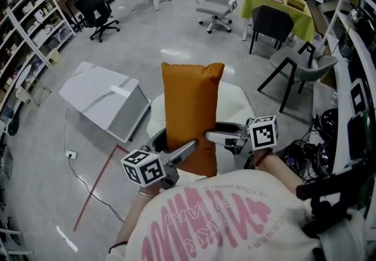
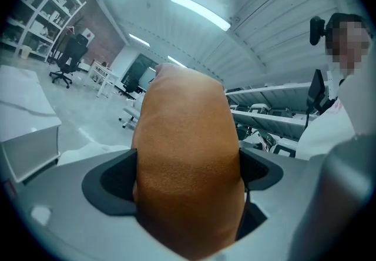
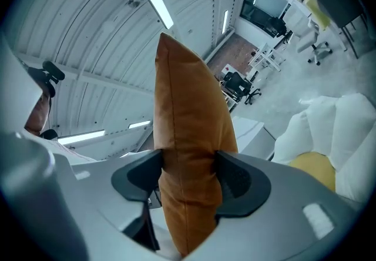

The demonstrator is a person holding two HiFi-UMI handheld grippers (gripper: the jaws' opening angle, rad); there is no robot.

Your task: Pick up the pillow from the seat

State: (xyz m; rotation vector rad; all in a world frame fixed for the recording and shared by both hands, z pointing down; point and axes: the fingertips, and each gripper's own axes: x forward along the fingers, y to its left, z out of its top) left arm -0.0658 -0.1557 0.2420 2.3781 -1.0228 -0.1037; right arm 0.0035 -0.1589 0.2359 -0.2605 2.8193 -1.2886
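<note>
Both tongs are clamped on the pillow [image 1: 191, 110]. Nearest me, just past my shirt [image 1: 235, 218], the left tongs [image 2: 188, 176] come in from lower left. Their pads sit either side of the pillow's lower part, w/ orange fabric bulging out btwn and over them. The right tongs [image 3: 189, 182] reach in from the right and bite a thinner section near a seam, pads dug in and cloth creased at the pinch.

The pillow stands on end w/ its long axis upright. The short bottom edge is down by the tongs, and the top edge w/ its two corners points at the ceiling. In the head view that reads as straight away from me, broad face toward the camera.

It's held in front of the white padded seat [image 1: 241, 101], which shows behind it on both sides. I can't tell whether the bottom edge is clear of the cushion. Something yellow [image 3: 314, 167] lies in the seat, seen from the right gripper view.

Further out on the floor, a white box [image 1: 106, 101] sits to the left, w/ a red line [image 1: 97, 186] running back toward me. A grey chair [image 1: 299, 69] stands off to the right. Beyond are a white office chair [image 1: 216, 1], a black office chair [image 1: 97, 10] and a green-clothed surface [image 1: 282, 7], w/ shelves [image 1: 29, 24] along the left wall.
</note>
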